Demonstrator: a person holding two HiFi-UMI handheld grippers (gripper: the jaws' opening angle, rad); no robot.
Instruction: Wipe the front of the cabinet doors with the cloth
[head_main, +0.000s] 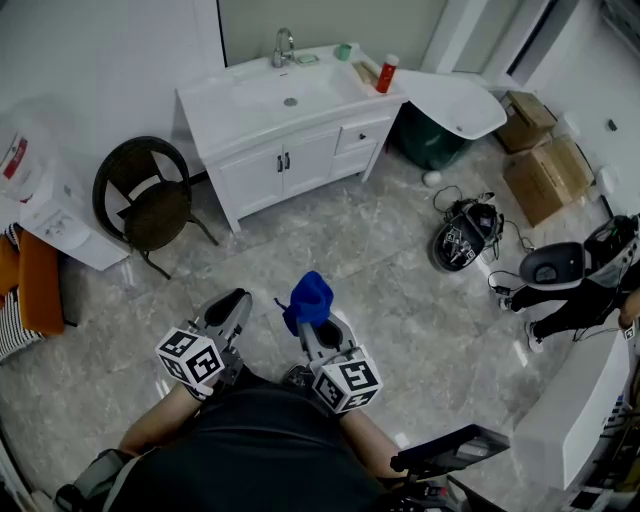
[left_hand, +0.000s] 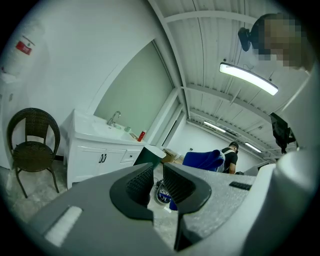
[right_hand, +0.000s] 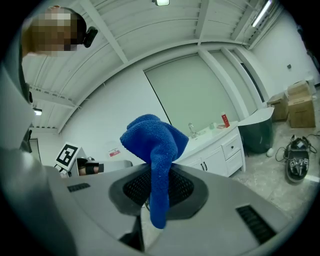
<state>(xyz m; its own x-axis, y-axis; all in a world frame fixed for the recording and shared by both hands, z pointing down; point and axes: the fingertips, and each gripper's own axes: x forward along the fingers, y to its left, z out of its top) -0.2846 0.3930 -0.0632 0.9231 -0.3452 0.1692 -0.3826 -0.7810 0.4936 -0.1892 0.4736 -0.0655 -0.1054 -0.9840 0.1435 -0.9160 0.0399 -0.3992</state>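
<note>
- The right gripper (head_main: 322, 335) is closest in. Its jaws are clamped on the blue cloth (right_hand: 152, 137), pinching a lower fold so the bulk bunches above the tips. I'd say that leaves a loose pad free to press flat on a panel.
- The left gripper (left_hand: 157, 172) is right beside it. Its jaws are only a narrow slit apart with nothing between them, so it is empty and probably a spare for now.
- Both are held low and close in front of the person, pointing ahead at the cabinet (head_main: 362, 136). This is a carrying posture, not a wiping one.
- Bare floor (head_main: 330, 250) lies between the grippers and the target, so the cloth is well apart from any door.
- Out to the left, a dark chair (head_main: 150, 200) stands near the cabinet's left end. It could crowd a wipe on that side.
- Farthest off, the white cabinet stands against the wall with a sink (head_main: 285, 100) on top. Its two doors (head_main: 285, 165) are closed, with dark handles meeting at the middle seam.
- No wiping has begun. My read is that closing the gap comes first, with the cloth leading.
</note>
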